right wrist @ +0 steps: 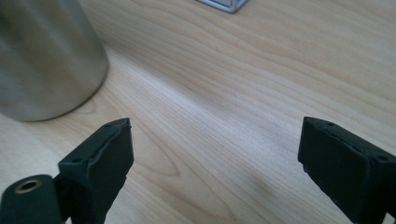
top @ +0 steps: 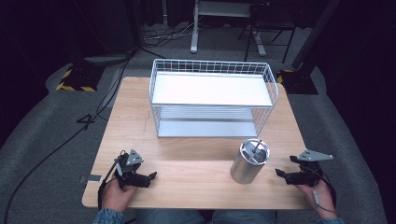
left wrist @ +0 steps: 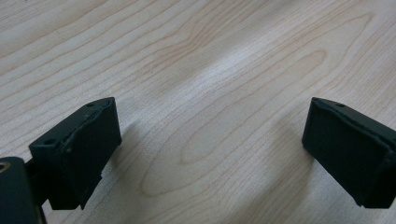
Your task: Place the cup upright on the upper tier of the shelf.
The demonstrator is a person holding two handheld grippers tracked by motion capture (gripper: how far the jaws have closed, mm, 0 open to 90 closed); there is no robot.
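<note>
High view: a person rests a left hand-held gripper [top: 150, 177] and a right hand-held gripper [top: 279, 173] on the near edge of a wooden surface [top: 187, 149], both with jaws spread apart and empty. The steel canister [top: 249, 161] stands upright near the right hand-held gripper, left of it and within easy reach, likely set there for pickup. A white wire rack [top: 212, 95] sits at the far side, its shelves bare, seemingly awaiting the canister. No brand, label or writing can be read on any item.
</note>
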